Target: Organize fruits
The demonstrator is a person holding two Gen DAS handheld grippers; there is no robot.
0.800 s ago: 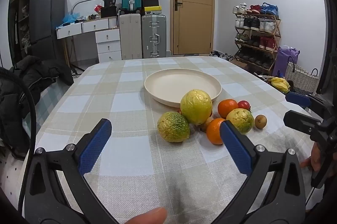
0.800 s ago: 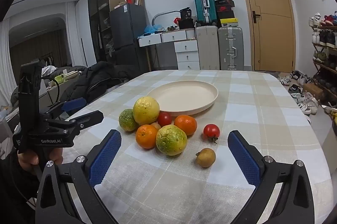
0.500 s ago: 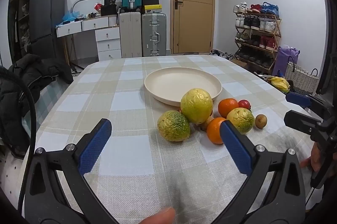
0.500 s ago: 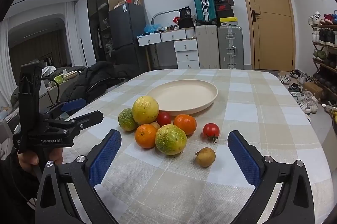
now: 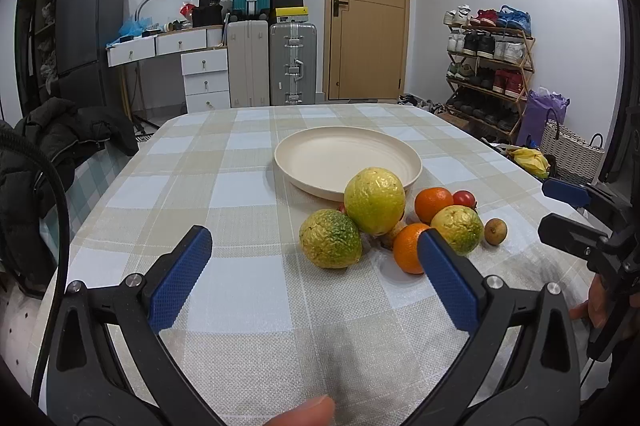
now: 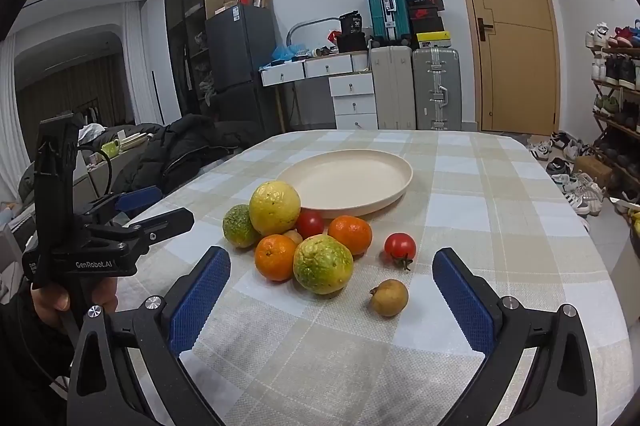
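A pile of fruit lies on the checked tablecloth in front of an empty cream plate [image 5: 347,161] [image 6: 352,177]. It holds a big yellow citrus [image 5: 374,200] [image 6: 274,207], a green-yellow one [image 5: 330,244] [image 6: 238,226], another green-yellow one [image 5: 457,228] [image 6: 322,263], two oranges [image 5: 406,252] [image 6: 275,256], tomatoes [image 6: 400,246] and a small brown fruit [image 6: 389,297]. My left gripper [image 5: 316,278] is open and empty, short of the pile. My right gripper [image 6: 332,290] is open and empty, near the brown fruit.
The table [image 5: 240,185] has a dark jacket [image 5: 60,137] on a chair at its left. Suitcases [image 5: 292,63], drawers, a door and a shoe rack [image 5: 488,65] stand beyond. Each gripper shows in the other's view [image 5: 580,226] [image 6: 100,226].
Both grippers have edged slightly closer to the fruit pile. The fruit has not moved.
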